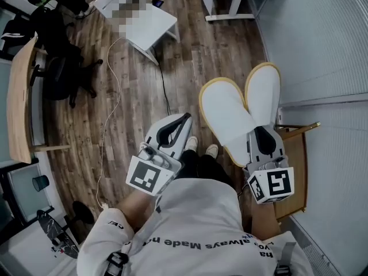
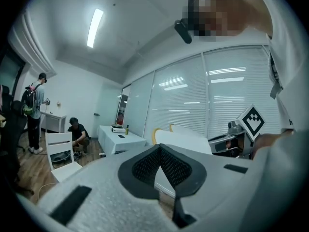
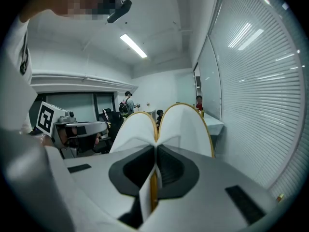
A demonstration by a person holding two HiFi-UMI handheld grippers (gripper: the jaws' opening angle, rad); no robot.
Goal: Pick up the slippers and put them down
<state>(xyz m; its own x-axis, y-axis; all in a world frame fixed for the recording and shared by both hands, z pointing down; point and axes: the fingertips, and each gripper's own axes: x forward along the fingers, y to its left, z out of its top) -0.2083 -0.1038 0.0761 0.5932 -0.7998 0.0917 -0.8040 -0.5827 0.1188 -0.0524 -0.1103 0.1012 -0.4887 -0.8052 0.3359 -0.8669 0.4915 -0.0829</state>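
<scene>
Two white slippers with yellow edging, one (image 1: 226,117) beside the other (image 1: 264,92), hang together in the air, soles facing out. My right gripper (image 1: 256,131) is shut on their heel ends. In the right gripper view the pair (image 3: 183,124) fans out above that gripper (image 3: 155,148), a yellow edge pinched between the pads. My left gripper (image 1: 184,121) is to the left of the slippers, apart from them, shut and holding nothing. The left gripper view shows its dark pads (image 2: 147,164) meeting at the tip (image 2: 160,148), with the slippers (image 2: 183,139) and the right gripper (image 2: 241,139) beyond.
A small wooden stand (image 1: 294,171) sits below the right gripper, against a wall of blinds (image 1: 328,50). On the wooden floor (image 1: 190,56) are a white table (image 1: 150,23), a black office chair (image 1: 63,73), a wooden desk (image 1: 20,96), a thin cable (image 1: 118,91) and a skateboard (image 1: 54,232).
</scene>
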